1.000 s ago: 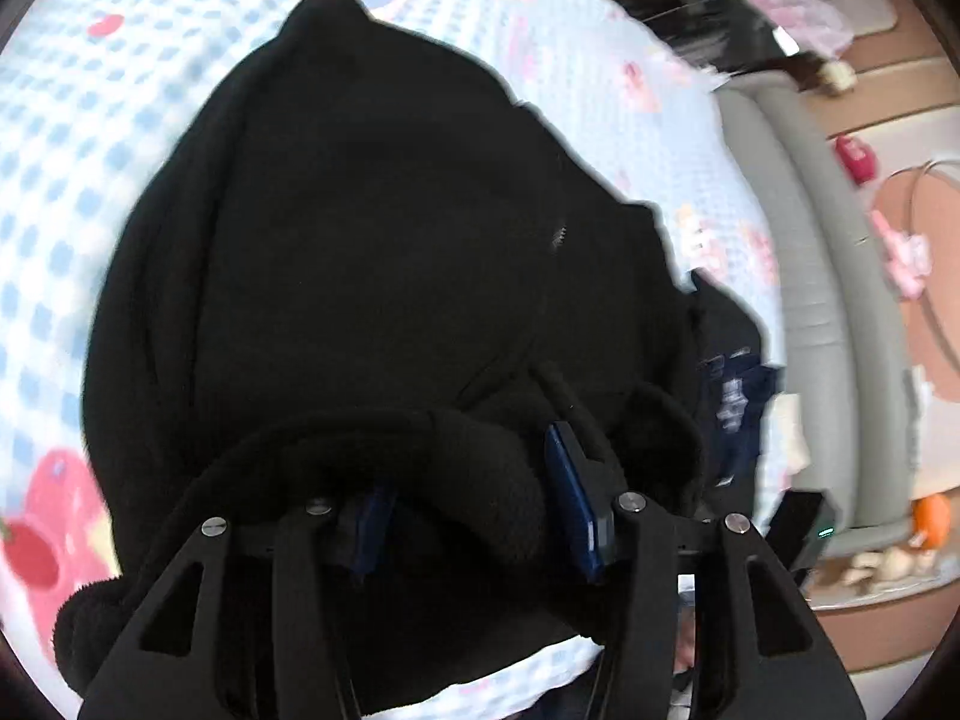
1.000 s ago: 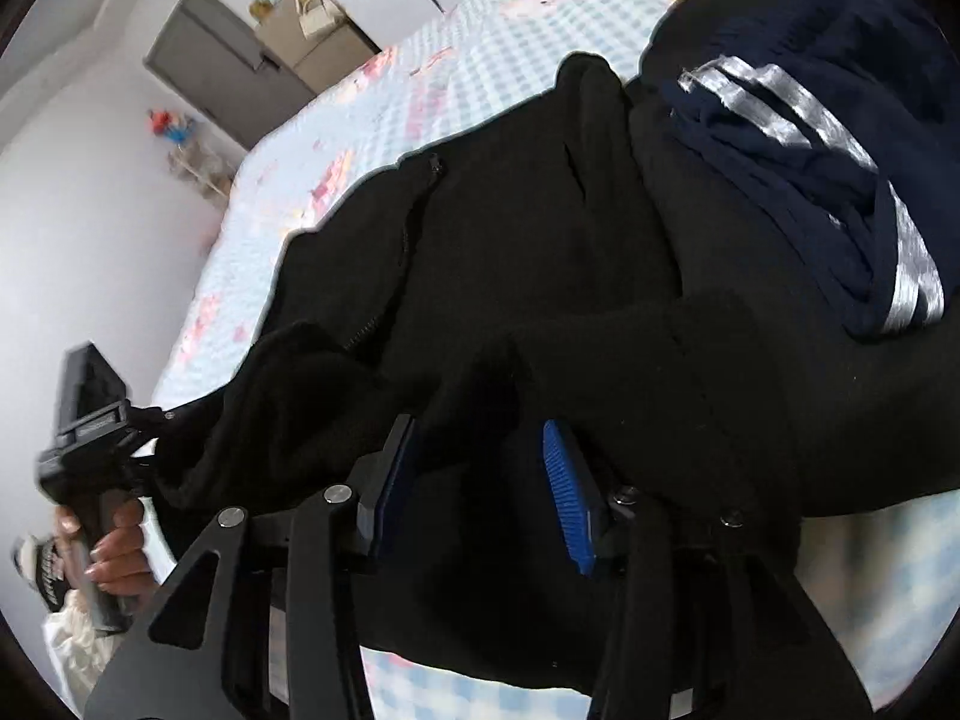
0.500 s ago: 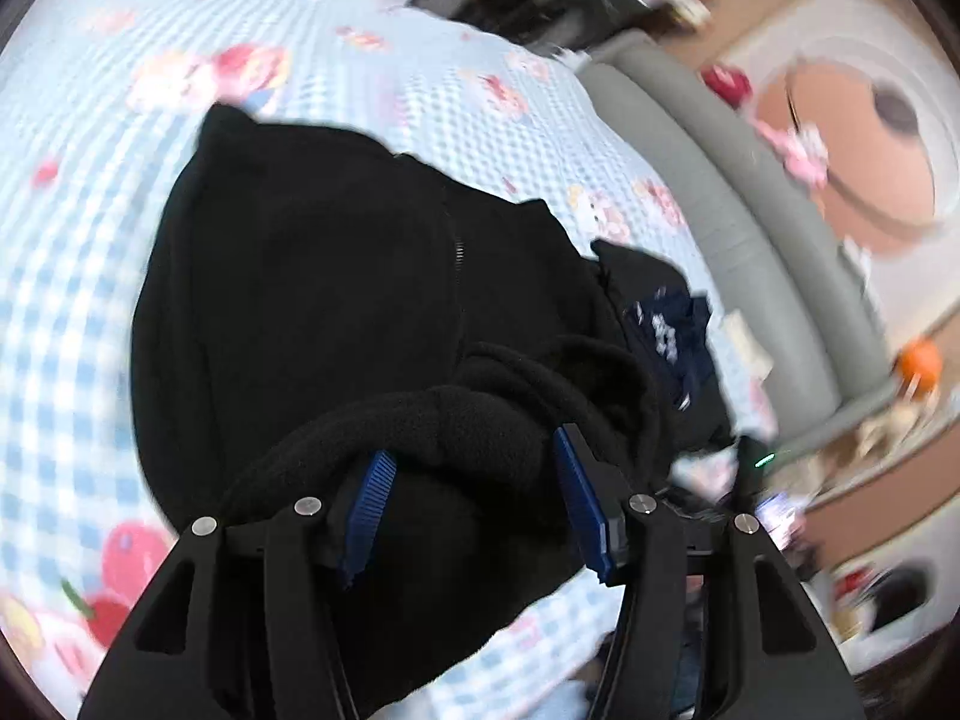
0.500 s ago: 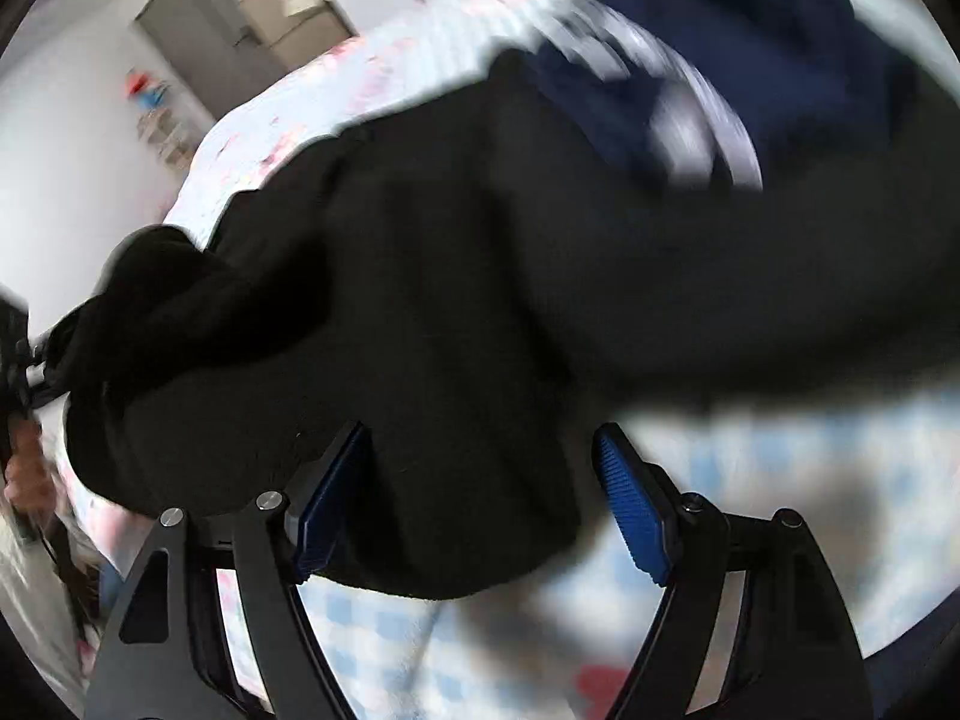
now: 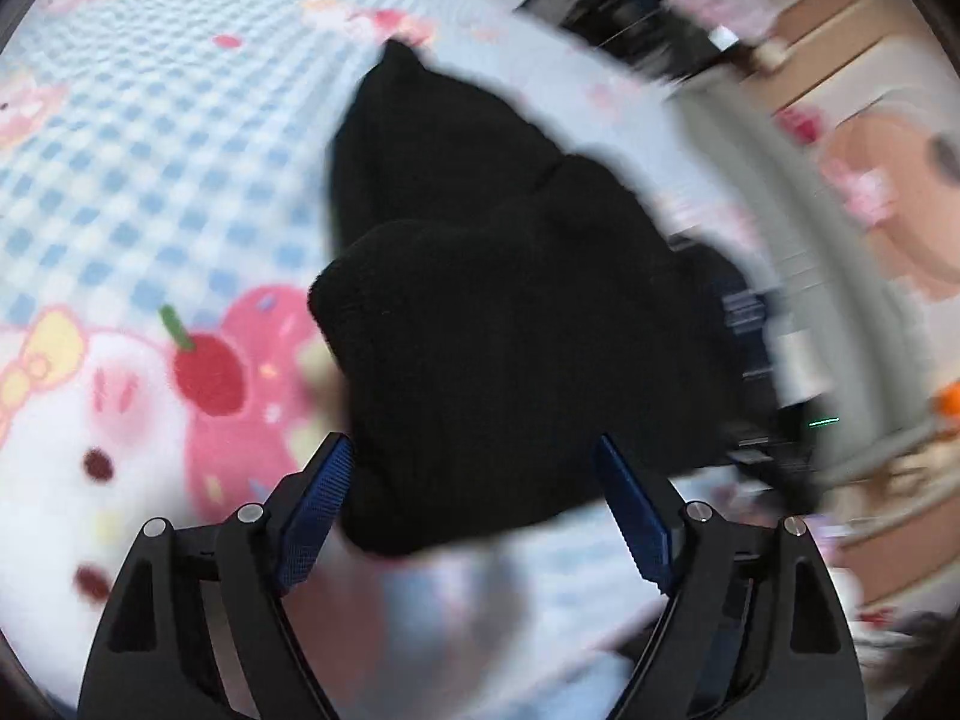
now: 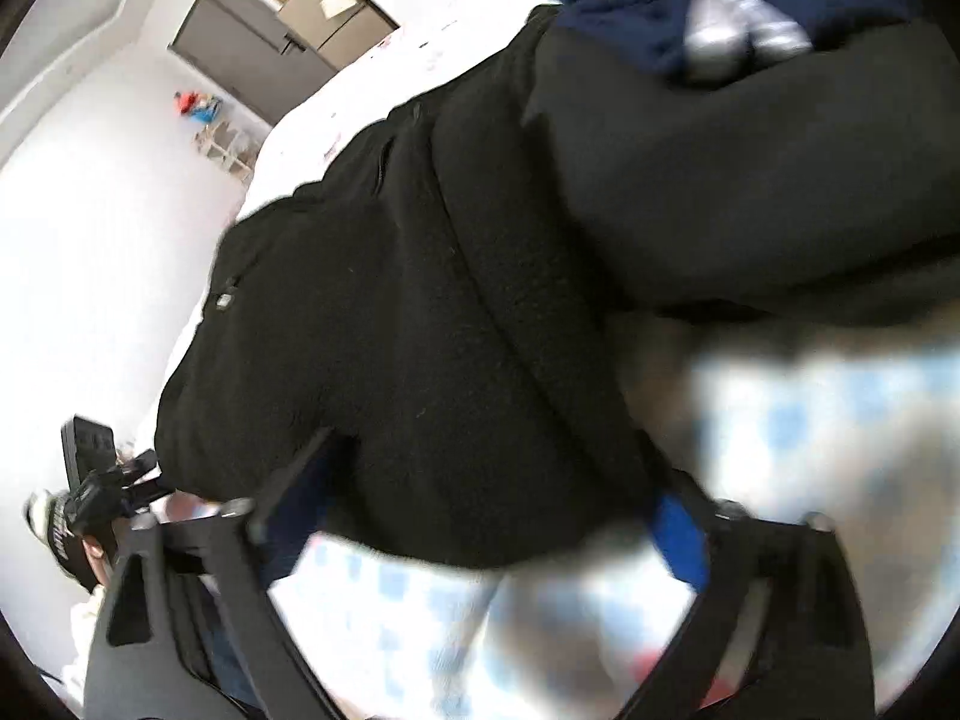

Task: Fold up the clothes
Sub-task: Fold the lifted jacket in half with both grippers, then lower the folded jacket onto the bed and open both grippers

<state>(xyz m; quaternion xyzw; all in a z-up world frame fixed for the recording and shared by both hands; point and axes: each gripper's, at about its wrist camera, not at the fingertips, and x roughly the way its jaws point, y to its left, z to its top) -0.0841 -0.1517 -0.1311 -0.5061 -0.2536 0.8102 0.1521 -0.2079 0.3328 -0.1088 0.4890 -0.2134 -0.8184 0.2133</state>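
Nearest the left wrist camera, the left gripper (image 5: 474, 492) has its jaws spreading apart, blue pads wide. The lower edge of the black fleece jacket (image 5: 510, 312) lies between them, and the pads do not press on it. The jacket sits bunched on the blue-and-white checked bedspread (image 5: 120, 168), whose print of a pink and white cartoon figure with a red cherry shows just left of the fabric. Farther off, past the jacket's right side, a dark navy garment (image 5: 744, 324) lies blurred at the bed's edge, with a grey padded bed frame (image 5: 798, 222) beyond it.

In the right wrist view the right gripper (image 6: 480, 498) is likewise opening, its jaws set wide on either side of the jacket's hem without clamping it. The jacket's zipper pull (image 6: 223, 299) shows up its left side. Beyond it, the navy garment with grey-white stripes (image 6: 708, 30) rests against the jacket's far end. At the far left a hand (image 6: 96, 552) grips the other tool's handle. No readable writing is visible anywhere; the blur hides fine detail.
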